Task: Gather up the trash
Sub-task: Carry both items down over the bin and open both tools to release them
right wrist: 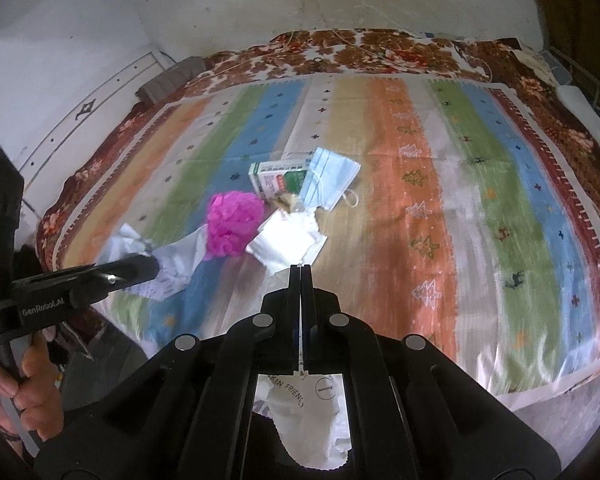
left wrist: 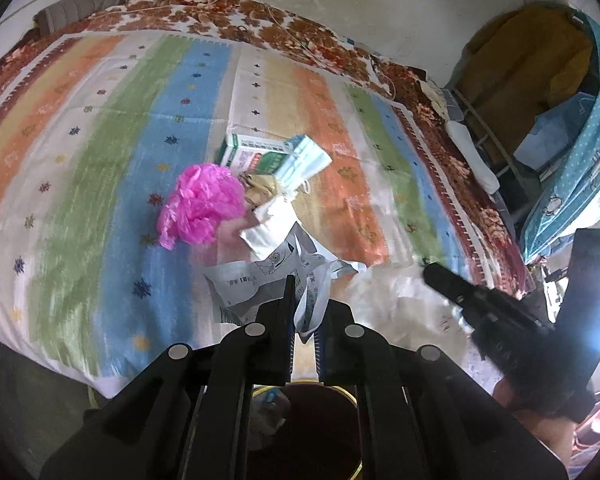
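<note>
Trash lies on a striped bedspread (left wrist: 100, 128): a crumpled pink plastic bag (left wrist: 202, 202), a green-and-white carton (left wrist: 252, 156), a blue face mask (left wrist: 306, 162), a white wrapper (left wrist: 270, 226) and a brown scrap (left wrist: 260, 188). My left gripper (left wrist: 306, 300) is shut on a crumpled printed paper (left wrist: 260, 280), held above the bed's near edge. My right gripper (right wrist: 301, 270) is shut on a thin white plastic bag (right wrist: 312, 412) that hangs below it. The pink bag (right wrist: 234, 224), carton (right wrist: 278, 178), mask (right wrist: 330, 182) and wrapper (right wrist: 288, 242) lie just ahead of it.
A round bin (left wrist: 320, 428) with a yellow rim sits below my left gripper. A floral blanket (right wrist: 380, 50) edges the bed against a white wall. A metal rack with clothes (left wrist: 532, 80) stands right of the bed. A grey pillow (left wrist: 76, 8) lies at the far left corner.
</note>
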Demonstrator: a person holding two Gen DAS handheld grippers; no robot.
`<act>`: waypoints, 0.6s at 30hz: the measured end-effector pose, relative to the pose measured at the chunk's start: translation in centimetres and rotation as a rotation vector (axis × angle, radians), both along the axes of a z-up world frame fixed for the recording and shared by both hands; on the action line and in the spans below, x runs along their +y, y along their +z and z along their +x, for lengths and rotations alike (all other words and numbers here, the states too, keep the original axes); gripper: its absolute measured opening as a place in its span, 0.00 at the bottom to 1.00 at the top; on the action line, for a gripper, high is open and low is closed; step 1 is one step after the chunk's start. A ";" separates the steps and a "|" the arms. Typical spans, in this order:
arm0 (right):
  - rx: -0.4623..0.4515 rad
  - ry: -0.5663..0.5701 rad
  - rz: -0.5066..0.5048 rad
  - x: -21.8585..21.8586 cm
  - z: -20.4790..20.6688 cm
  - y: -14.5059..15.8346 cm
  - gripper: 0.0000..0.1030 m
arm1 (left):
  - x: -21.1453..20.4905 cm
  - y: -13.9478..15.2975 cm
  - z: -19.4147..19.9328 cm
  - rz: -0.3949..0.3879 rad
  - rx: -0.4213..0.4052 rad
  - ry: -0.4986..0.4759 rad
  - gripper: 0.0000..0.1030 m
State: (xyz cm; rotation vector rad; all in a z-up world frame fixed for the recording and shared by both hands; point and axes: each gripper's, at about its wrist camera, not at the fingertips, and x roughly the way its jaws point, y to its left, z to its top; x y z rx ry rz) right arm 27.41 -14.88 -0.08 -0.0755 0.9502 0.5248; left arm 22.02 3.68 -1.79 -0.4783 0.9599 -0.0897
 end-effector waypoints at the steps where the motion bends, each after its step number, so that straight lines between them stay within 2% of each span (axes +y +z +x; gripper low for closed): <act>1: -0.005 0.006 -0.007 0.0 -0.4 0.1 0.00 | -0.2 0.2 -0.3 0.001 -0.004 -0.002 0.07; 14: -0.003 0.054 -0.010 -0.9 -4.8 0.4 0.00 | -1.9 1.6 -4.1 -0.026 -0.043 -0.027 0.07; 18: 0.005 0.073 -0.017 -1.2 -6.3 0.3 0.00 | -2.7 1.8 -5.3 0.009 -0.052 -0.035 0.07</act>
